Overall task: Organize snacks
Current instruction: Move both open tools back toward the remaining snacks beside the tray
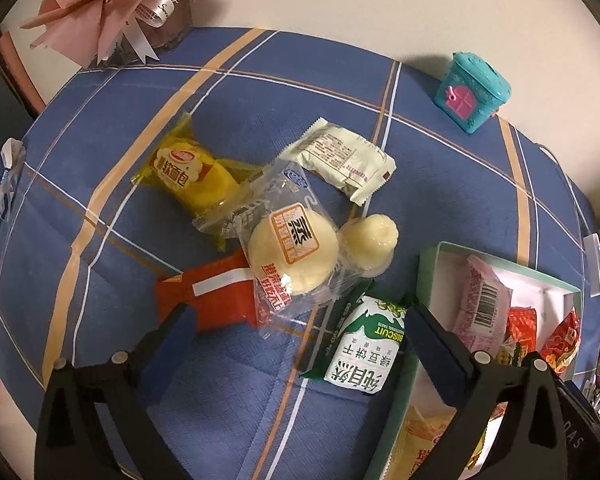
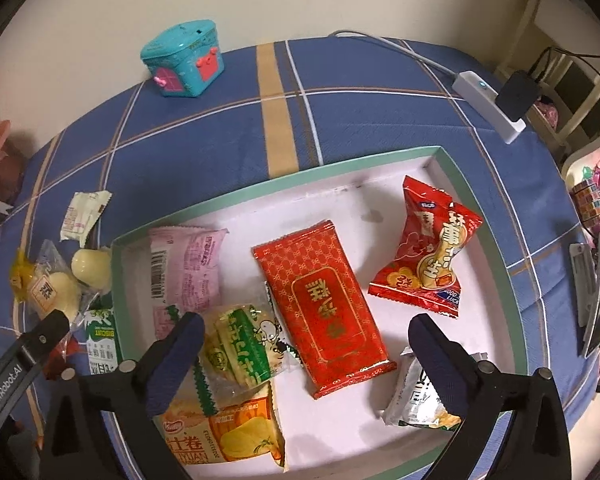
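- The left gripper stood with its jaws spread wide and held nothing; a green-and-white biscuit packet and the lower edge of a clear-wrapped steamed cake lay between its fingers.
- The right gripper was likewise wide open and empty, above the green-rimmed box, with a red patterned sachet between its fingers.
- Snacks not yet sorted lay on the blue checked cloth: a yellow bread packet, a cream sachet, a red packet and a pale jelly cup.
- Risk: the steamed cake overlapped the red packet and the yellow bread packet, so closing there would probably drag neighbours along or crush the soft cake.
- Risk: the biscuit packet lay against the box wall, so a finger could catch the rim and shift the box.
- Only the right wrist view showed the box contents fully, including a red peanut bag and a chips packet.
- Only the left wrist view showed the pink bouquet.
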Action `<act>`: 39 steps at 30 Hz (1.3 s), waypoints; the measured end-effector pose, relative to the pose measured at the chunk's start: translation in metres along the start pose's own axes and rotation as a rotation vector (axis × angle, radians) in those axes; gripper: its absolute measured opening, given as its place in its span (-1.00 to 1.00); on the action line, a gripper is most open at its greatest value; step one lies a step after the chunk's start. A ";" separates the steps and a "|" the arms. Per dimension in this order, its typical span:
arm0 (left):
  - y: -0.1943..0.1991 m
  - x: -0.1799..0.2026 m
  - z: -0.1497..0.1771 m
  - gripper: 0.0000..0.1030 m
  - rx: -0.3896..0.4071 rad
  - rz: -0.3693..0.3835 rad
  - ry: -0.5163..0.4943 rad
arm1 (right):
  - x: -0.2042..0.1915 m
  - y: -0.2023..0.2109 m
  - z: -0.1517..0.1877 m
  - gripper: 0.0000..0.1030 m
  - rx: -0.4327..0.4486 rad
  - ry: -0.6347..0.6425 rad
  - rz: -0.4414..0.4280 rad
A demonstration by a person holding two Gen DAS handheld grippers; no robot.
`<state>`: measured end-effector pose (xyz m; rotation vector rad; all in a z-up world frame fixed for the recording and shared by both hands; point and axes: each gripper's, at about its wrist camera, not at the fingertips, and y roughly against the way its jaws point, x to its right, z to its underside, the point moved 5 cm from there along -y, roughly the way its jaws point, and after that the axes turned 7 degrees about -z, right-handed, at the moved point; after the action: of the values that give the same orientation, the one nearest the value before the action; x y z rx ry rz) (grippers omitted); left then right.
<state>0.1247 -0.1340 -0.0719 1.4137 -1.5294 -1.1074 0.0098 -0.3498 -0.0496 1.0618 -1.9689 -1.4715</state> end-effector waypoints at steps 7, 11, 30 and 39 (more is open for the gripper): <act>0.009 -0.005 -0.006 1.00 0.024 0.001 0.003 | 0.002 0.005 -0.002 1.00 0.016 -0.011 0.012; 0.015 -0.010 -0.011 1.00 0.038 -0.006 0.001 | -0.007 0.009 0.000 1.00 0.024 0.003 0.000; 0.048 -0.096 -0.041 1.00 0.151 -0.033 0.111 | -0.084 0.022 0.005 1.00 0.033 0.090 -0.110; 0.019 -0.126 -0.040 1.00 0.085 -0.051 0.145 | -0.130 0.007 0.022 1.00 -0.013 0.183 -0.129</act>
<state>0.1678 -0.0118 -0.0373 1.5634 -1.4588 -0.9582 0.0689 -0.2323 -0.0393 1.2902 -1.7909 -1.3953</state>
